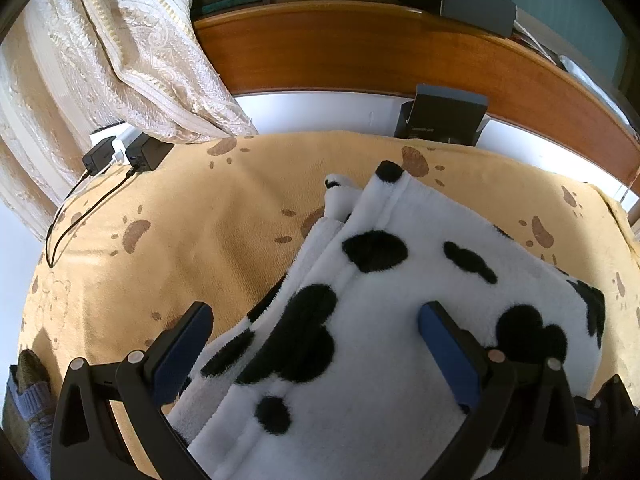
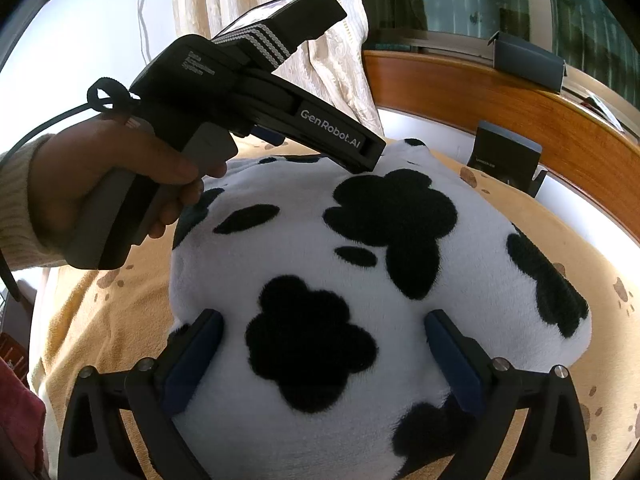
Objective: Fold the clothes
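Note:
A white fleece garment with black cow patches [image 1: 384,320] lies folded in layers on a tan paw-print blanket [image 1: 180,232]. My left gripper [image 1: 316,320] hangs open just over it, blue pads spread wide, one off the garment's left edge and one above its middle. In the right wrist view the same garment [image 2: 360,272] bulges up, and my right gripper [image 2: 324,332] is open low over a black patch, with nothing pinched. A hand [image 2: 80,184] holds the left tool's black body [image 2: 320,124], whose tip is down at the garment's far edge.
Two black chargers with cables [image 1: 128,156] sit at the blanket's far left under a cream curtain [image 1: 132,48]. A dark box [image 1: 440,120] leans against the wooden ledge [image 1: 360,48] behind. A knitted blue-and-olive item [image 1: 28,392] lies at the near left edge.

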Demonstrator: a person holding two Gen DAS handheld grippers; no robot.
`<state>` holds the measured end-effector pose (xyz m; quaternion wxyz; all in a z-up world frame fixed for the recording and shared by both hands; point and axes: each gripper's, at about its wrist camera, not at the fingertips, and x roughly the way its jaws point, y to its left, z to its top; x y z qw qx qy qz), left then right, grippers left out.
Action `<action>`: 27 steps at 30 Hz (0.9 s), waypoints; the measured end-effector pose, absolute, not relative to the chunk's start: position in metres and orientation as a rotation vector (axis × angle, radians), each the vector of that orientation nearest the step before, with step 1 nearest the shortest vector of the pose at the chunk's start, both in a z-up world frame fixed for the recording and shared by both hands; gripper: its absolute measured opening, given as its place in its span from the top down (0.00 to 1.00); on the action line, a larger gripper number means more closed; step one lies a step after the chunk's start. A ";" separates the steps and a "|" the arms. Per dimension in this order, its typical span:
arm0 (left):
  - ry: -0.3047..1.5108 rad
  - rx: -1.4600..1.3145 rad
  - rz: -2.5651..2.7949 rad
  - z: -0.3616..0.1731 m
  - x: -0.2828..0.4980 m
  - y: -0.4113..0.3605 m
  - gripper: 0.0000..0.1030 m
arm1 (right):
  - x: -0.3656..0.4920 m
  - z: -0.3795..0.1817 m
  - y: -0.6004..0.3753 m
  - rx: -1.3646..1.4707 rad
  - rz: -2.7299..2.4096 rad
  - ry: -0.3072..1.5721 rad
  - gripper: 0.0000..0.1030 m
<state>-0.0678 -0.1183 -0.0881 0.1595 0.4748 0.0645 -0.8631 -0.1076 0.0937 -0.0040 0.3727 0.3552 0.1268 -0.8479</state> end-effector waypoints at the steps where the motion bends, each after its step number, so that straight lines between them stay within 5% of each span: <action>1: 0.184 1.357 -2.466 -0.088 -0.068 -0.118 0.00 | -0.110 -0.005 0.094 0.909 -2.173 0.324 0.01; 20: 0.164 1.367 -2.450 -0.089 -0.070 -0.115 0.00 | -0.089 0.003 0.094 0.894 -2.179 0.323 0.01; 27: 0.473 1.280 -2.514 -0.063 -0.040 -0.141 0.00 | -0.100 0.026 0.095 1.020 -2.129 0.298 0.01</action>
